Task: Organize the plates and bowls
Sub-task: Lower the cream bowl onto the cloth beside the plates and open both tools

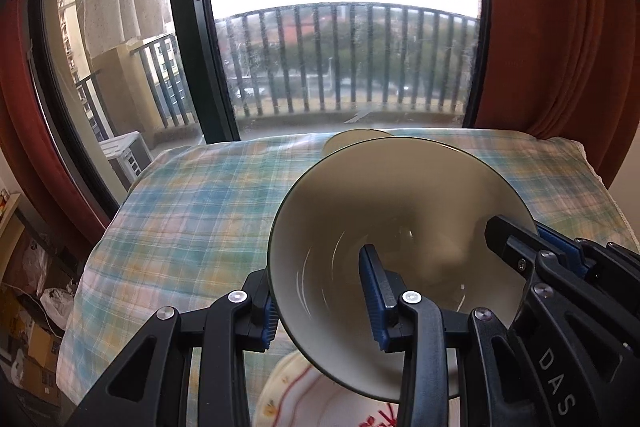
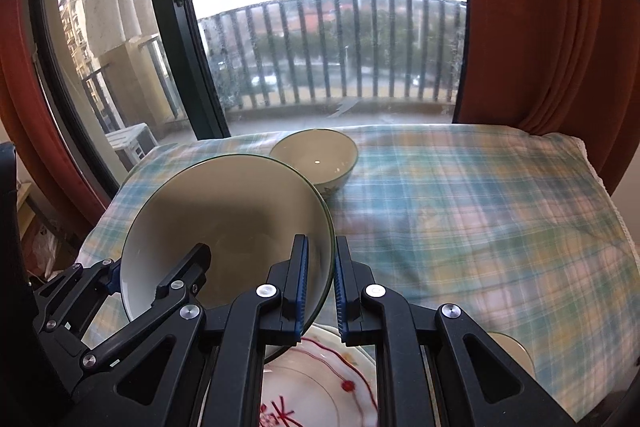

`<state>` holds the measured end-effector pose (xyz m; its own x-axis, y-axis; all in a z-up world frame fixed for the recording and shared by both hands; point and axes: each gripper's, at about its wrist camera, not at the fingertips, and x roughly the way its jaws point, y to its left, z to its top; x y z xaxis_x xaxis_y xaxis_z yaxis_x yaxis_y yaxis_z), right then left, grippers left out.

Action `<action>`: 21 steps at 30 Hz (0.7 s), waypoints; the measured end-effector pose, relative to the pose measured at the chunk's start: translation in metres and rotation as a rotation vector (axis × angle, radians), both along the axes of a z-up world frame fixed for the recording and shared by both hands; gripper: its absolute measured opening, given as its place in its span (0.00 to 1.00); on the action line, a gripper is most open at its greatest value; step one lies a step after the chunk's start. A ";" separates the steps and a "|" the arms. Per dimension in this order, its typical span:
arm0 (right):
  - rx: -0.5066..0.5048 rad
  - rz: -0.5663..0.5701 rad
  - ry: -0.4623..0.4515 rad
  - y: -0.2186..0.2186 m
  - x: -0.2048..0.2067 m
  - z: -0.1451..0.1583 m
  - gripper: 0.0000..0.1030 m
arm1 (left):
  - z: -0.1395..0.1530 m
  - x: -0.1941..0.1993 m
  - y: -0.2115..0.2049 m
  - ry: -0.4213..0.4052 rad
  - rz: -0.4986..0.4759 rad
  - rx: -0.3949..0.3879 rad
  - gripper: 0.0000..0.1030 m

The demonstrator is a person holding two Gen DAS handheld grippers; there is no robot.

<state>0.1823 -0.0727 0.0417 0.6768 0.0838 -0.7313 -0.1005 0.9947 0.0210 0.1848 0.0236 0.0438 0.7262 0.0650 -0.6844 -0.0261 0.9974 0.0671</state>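
Note:
A large cream bowl [image 1: 400, 203] with a dark green rim hangs tilted above the table, held from both sides. My left gripper [image 1: 316, 287] is shut on its left wall, one finger inside and one outside. My right gripper [image 2: 320, 259] is shut on the opposite rim [image 2: 326, 247]; it also shows at the right of the left wrist view [image 1: 532, 231]. A smaller cream bowl [image 2: 316, 159] stands upright on the cloth behind; in the left wrist view the small bowl [image 1: 352, 137] is mostly hidden. Under the held bowl lies a white plate [image 2: 320, 383] with red markings.
A blue-and-yellow plaid cloth [image 2: 480, 207] covers the table. A cream rounded dish [image 2: 516, 351] peeks out at the lower right behind my right gripper. Behind the table are a window with a dark frame [image 1: 192, 27], balcony railings and red curtains [image 2: 540, 27]. Boxes and bags [image 1: 36, 327] sit at floor level left.

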 end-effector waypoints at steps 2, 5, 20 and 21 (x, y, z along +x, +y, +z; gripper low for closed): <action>-0.002 -0.010 -0.004 -0.010 -0.007 0.002 0.15 | -0.001 -0.007 -0.008 -0.003 -0.013 0.000 0.35; -0.004 -0.028 -0.009 -0.023 -0.019 0.003 0.15 | -0.003 -0.016 -0.020 -0.003 -0.030 -0.009 0.35; -0.010 -0.122 -0.019 -0.095 -0.073 0.002 0.15 | -0.017 -0.050 -0.081 0.002 -0.140 -0.030 0.35; -0.010 -0.129 -0.018 -0.100 -0.076 0.001 0.15 | -0.018 -0.052 -0.085 0.006 -0.147 -0.032 0.35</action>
